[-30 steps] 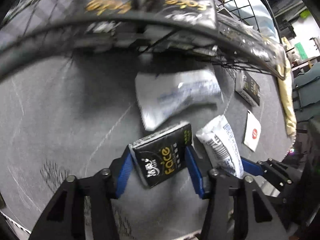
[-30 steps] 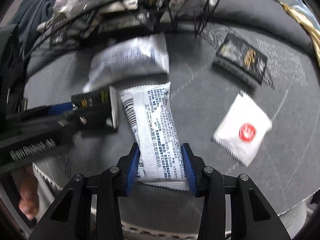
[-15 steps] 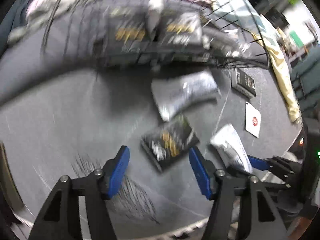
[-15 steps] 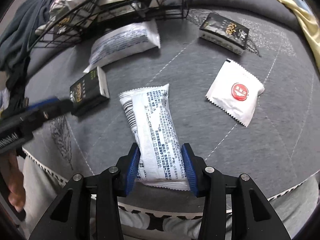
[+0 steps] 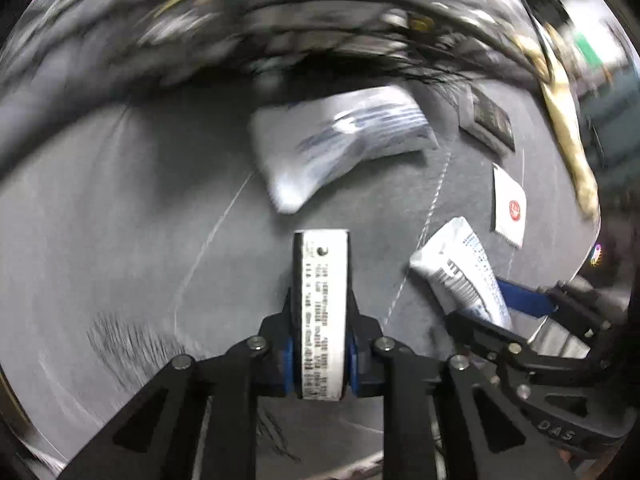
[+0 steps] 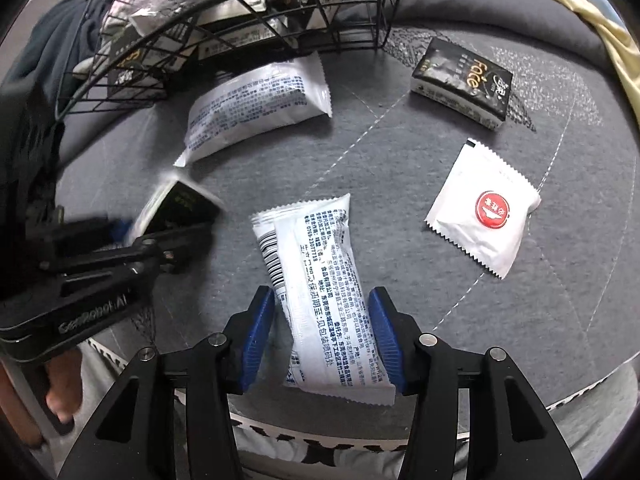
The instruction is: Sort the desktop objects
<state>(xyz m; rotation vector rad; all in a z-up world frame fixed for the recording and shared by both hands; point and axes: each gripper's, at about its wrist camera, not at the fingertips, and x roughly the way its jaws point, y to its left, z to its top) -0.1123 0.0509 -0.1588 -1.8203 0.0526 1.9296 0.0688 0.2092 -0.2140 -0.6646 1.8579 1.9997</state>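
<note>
My left gripper [image 5: 320, 356] is shut on a black tissue pack [image 5: 320, 312], held edge-on above the grey cloth; the pack also shows in the right wrist view [image 6: 176, 204]. My right gripper [image 6: 322, 336] is open, its blue pads either side of a long white snack packet [image 6: 320, 292] lying on the cloth, which also shows in the left wrist view [image 5: 460, 272]. A larger white packet [image 6: 256, 108] lies in front of the black wire basket [image 6: 240, 12]. A second black tissue pack [image 6: 464, 84] and a white sachet with a red dot [image 6: 484, 208] lie to the right.
The basket [image 5: 320, 12] holds several packs and packets. A yellow cloth [image 6: 600, 8] lies at the far right. The grey cloth's front edge [image 6: 580, 396] runs just below my right gripper. The left gripper's body [image 6: 88, 280] is at the left.
My left gripper has shut on the black tissue pack and lifted it, turned on edge. My right gripper has stayed open around the long white packet.
</note>
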